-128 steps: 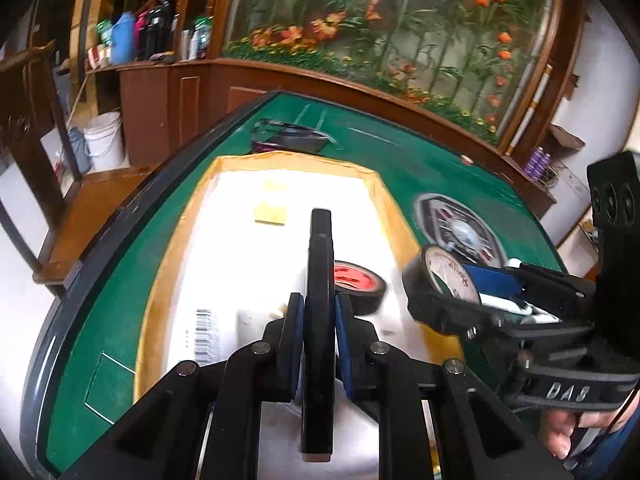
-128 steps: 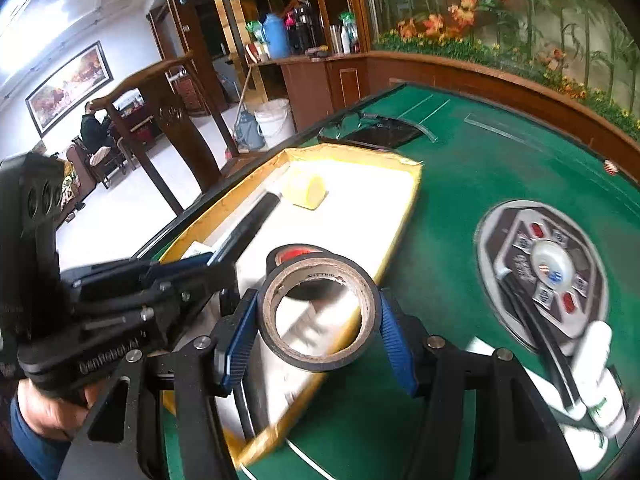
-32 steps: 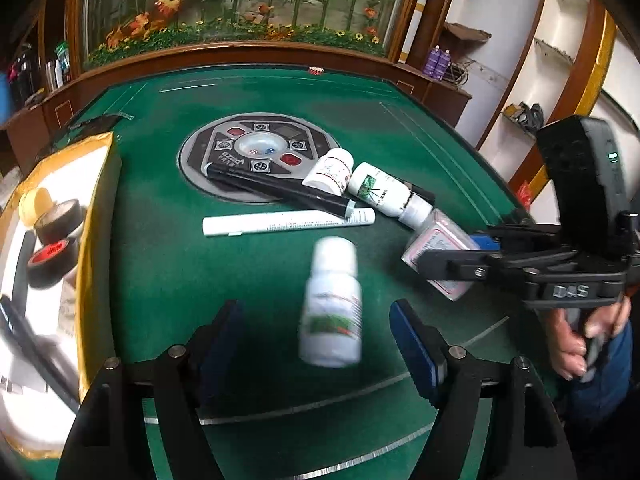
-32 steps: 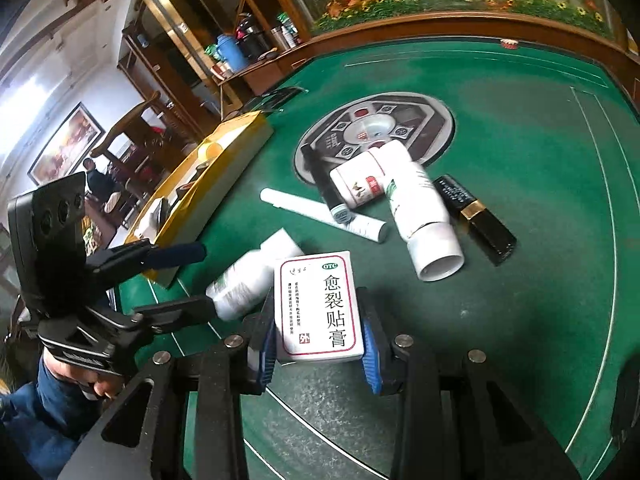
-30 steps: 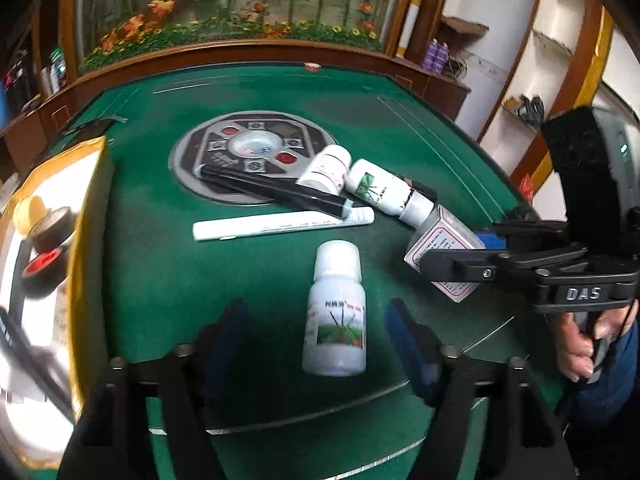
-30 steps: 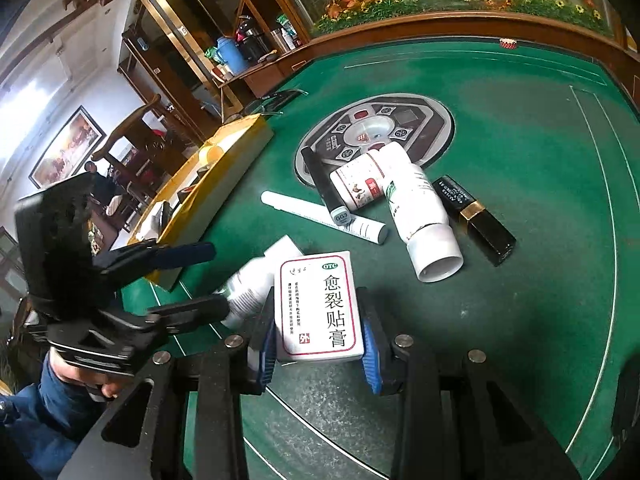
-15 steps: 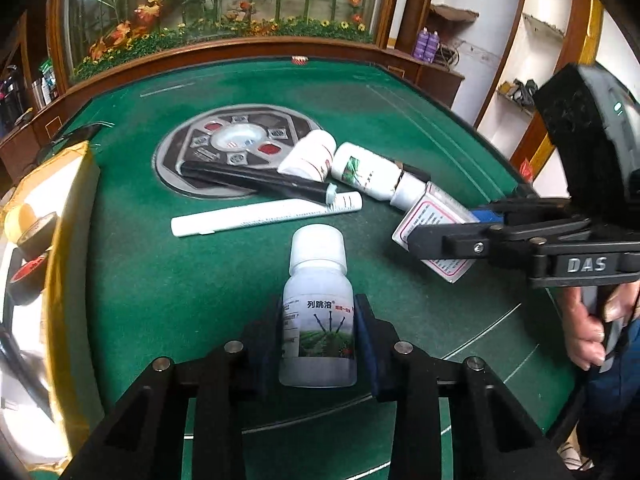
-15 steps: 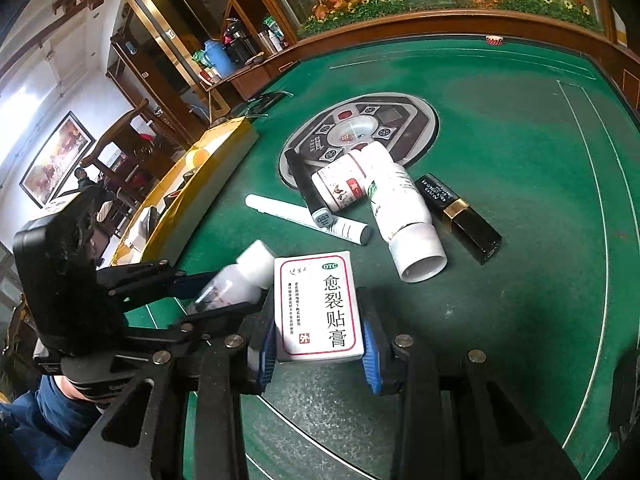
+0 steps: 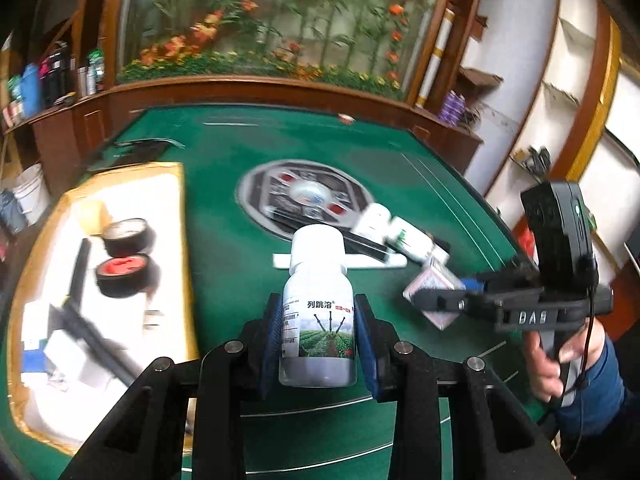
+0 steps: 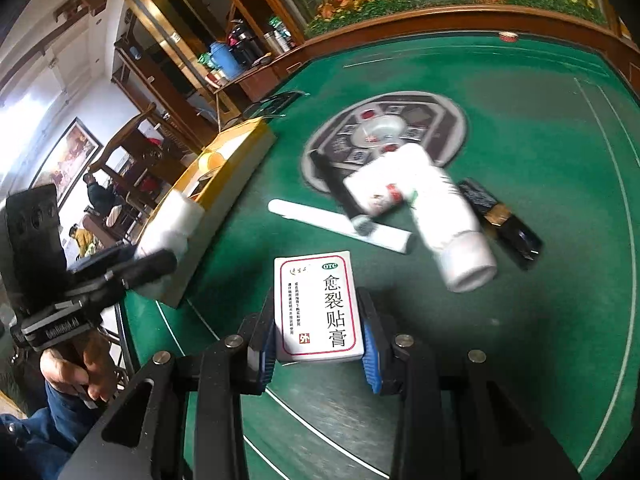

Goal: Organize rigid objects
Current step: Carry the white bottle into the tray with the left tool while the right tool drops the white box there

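My left gripper (image 9: 318, 340) is shut on a small white bottle (image 9: 318, 312) with a green field label, lifted off the green table (image 9: 224, 264). My right gripper (image 10: 320, 344) is shut on a white medicine box (image 10: 320, 308) with a red border and black characters. The yellow-rimmed tray (image 9: 182, 240) lies to the left in the left wrist view, with two tape rolls (image 9: 122, 274) and a black bar (image 9: 76, 276) in it. In the right wrist view the left gripper (image 10: 156, 262) carries the bottle beside the tray (image 10: 236, 160).
Two white bottles (image 10: 440, 212), a white tube (image 10: 340, 224), a black pen (image 10: 340, 192) and a black and gold case (image 10: 500, 224) lie by the round centre panel (image 10: 436, 120). A wooden ledge with plants borders the far side. A person's hand (image 9: 548, 364) holds the right gripper.
The left gripper shut on the small white bottle and lifted it, swinging left toward the tray. The right gripper kept hold of the box and shifted slightly.
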A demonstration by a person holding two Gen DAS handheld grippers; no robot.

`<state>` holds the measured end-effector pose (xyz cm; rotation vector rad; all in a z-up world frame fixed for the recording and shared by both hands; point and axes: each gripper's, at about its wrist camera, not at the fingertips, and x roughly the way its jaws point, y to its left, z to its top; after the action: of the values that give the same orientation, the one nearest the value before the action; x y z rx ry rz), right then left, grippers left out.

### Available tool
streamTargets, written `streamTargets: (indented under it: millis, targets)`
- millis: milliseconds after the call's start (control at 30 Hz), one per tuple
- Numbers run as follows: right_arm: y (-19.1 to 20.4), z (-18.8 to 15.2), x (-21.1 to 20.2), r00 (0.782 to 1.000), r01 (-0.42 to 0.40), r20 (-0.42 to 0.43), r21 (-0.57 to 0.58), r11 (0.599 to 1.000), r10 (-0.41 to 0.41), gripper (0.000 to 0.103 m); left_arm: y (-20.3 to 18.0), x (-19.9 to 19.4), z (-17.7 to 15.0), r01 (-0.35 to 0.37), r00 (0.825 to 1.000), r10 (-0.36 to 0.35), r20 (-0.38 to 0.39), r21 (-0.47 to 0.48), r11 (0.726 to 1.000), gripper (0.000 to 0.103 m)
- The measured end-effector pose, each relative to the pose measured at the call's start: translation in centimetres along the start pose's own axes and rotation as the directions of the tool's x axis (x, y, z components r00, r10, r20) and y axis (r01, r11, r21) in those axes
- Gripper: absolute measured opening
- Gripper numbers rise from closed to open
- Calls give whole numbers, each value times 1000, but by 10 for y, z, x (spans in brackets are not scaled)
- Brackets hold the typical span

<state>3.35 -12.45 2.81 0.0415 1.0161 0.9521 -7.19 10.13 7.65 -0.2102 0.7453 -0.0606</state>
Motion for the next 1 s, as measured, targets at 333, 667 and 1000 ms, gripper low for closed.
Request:
streamTargets:
  millis: [333, 667, 1000]
  targets:
    - [113, 38, 45, 999, 41, 4, -193, 980, -41, 34, 70, -35, -4, -80, 993, 90, 76, -130, 988, 36]
    - [186, 85, 113, 1000, 16, -6, -200, 980, -17, 34, 133, -35, -18, -187, 976, 208, 65, -240, 953, 37]
    - [188, 93, 165, 994, 87, -50, -173, 981, -97, 34, 146, -22, -23, -289, 949, 309, 57, -222, 931, 37]
